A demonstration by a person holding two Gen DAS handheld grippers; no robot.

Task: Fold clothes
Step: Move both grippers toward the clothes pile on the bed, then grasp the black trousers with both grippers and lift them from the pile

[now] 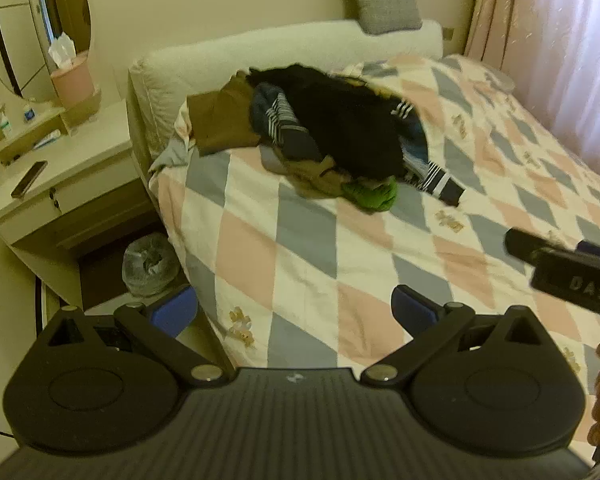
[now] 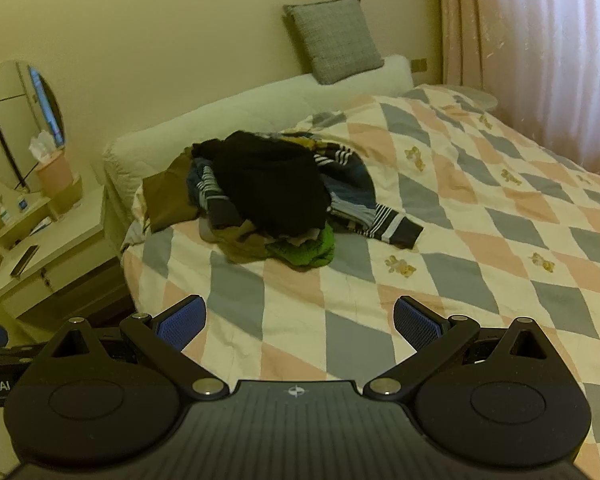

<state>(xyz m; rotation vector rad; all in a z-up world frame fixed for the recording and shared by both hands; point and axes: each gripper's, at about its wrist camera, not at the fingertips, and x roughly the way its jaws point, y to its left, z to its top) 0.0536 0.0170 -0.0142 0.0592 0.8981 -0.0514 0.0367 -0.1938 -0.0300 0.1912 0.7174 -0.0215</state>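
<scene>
A pile of clothes (image 1: 332,132) lies near the head of a bed with a pink, grey and white diamond quilt (image 1: 300,264). A black garment (image 1: 352,128) tops it, with a brown one (image 1: 220,120), navy striped pieces (image 1: 436,178) and a green one (image 1: 374,196). The pile also shows in the right wrist view (image 2: 276,196). My left gripper (image 1: 296,312) is open and empty, above the bed's near edge. My right gripper (image 2: 300,324) is open and empty, over the quilt (image 2: 480,240) short of the pile. Part of the right gripper's body (image 1: 568,276) shows at the right of the left wrist view.
A white bedside table (image 1: 60,176) with a phone (image 1: 29,179), an oval mirror (image 1: 36,28) and a pink tissue box (image 1: 72,76) stands left of the bed. A bin with a plastic liner (image 1: 150,264) sits below it. A grey cushion (image 2: 334,40) leans at the headboard. Pink curtains (image 2: 540,40) hang right.
</scene>
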